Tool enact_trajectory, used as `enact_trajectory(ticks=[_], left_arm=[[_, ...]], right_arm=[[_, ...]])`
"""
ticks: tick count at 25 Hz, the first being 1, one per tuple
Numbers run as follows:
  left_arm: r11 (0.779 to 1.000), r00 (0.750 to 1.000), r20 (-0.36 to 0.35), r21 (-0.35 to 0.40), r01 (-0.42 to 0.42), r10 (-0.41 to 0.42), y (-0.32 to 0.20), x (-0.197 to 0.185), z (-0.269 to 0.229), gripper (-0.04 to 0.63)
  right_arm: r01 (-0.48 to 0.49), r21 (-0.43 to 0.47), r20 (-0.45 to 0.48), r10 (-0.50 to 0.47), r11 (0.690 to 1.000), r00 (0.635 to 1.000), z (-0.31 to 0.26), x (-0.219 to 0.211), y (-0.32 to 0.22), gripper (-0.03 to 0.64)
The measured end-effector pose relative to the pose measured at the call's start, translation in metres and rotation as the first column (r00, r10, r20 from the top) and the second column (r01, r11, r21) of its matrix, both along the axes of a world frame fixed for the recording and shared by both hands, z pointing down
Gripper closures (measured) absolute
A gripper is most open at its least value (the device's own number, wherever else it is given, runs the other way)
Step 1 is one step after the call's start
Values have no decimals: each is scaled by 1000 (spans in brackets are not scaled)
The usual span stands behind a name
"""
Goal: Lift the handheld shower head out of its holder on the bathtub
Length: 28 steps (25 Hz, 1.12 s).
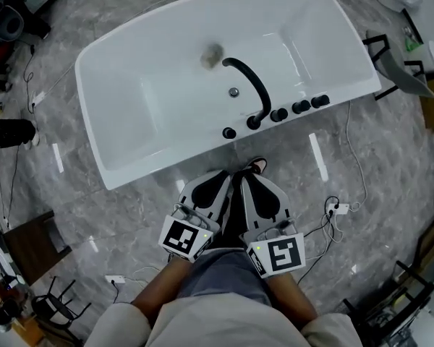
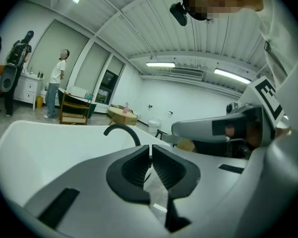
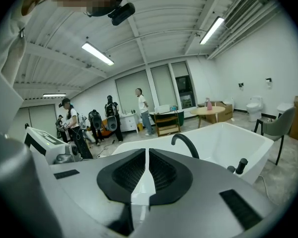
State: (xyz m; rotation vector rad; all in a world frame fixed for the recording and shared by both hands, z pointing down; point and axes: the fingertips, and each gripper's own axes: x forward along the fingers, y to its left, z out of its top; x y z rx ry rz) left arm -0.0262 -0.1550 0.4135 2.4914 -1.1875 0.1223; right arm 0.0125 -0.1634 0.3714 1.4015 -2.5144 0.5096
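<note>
A white bathtub (image 1: 130, 85) lies across the head view. A curved black spout (image 1: 247, 85) and a row of black fittings (image 1: 289, 111) stand on its near rim. From above I cannot tell which fitting is the shower head. In the right gripper view a taller black stick (image 3: 242, 165) stands upright in the rim, right of the spout (image 3: 186, 143). My left gripper (image 1: 224, 176) and right gripper (image 1: 247, 178) are side by side over the floor, short of the tub, both shut and empty. The left gripper (image 2: 150, 148) and the right gripper (image 3: 147, 152) point toward the spout (image 2: 123, 131).
Grey marble floor (image 1: 72, 194) surrounds the tub. White cables and a plug (image 1: 338, 209) lie on the floor at the right. A grey chair (image 1: 405, 71) stands at the tub's right end. Several people (image 3: 89, 123) and furniture stand beyond the tub.
</note>
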Motion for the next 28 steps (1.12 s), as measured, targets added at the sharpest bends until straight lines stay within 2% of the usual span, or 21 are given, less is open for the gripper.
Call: enact_trajectory(ticks=[2,7,12,15,17,19,23,26,28], left_arm=[[999,1000,27,-32,14,-13,-6,3,17,589],[996,993,84,-43,83,-80,-24,-7,65,588],[993,992,93,-69,91,-84,-33,-7,100,588],[987,992,98,-130,93,-80,-37,1,121,588],[981,992,96,-169,97,-82,-39,6,133,546],[977,992,97,-187,98,-81,-40,10,147,534],[974,991,105,-206,99,-79,-43,17,174,534],[979,990,121,-183,93,-71,-51,21,198,491],[978,988,134,-182,105,-81,-58,20,214,489]], right_arm=[[-3,-15,0,3,1000,1000,10,3,-4,595],[-4,-55,-3,3,998,1000,43,6,-16,595],[-4,-97,0,4,995,1000,71,7,-16,595],[3,-121,-3,-4,993,1000,88,10,-17,595],[6,-133,-6,-6,991,1000,97,13,-18,595],[4,-147,-10,-5,989,1000,106,17,-19,595],[-3,-171,-11,1,985,1000,126,23,-21,595],[-6,-190,-7,5,982,1000,141,28,-22,595],[-7,-204,-6,6,979,1000,150,29,-23,595]])
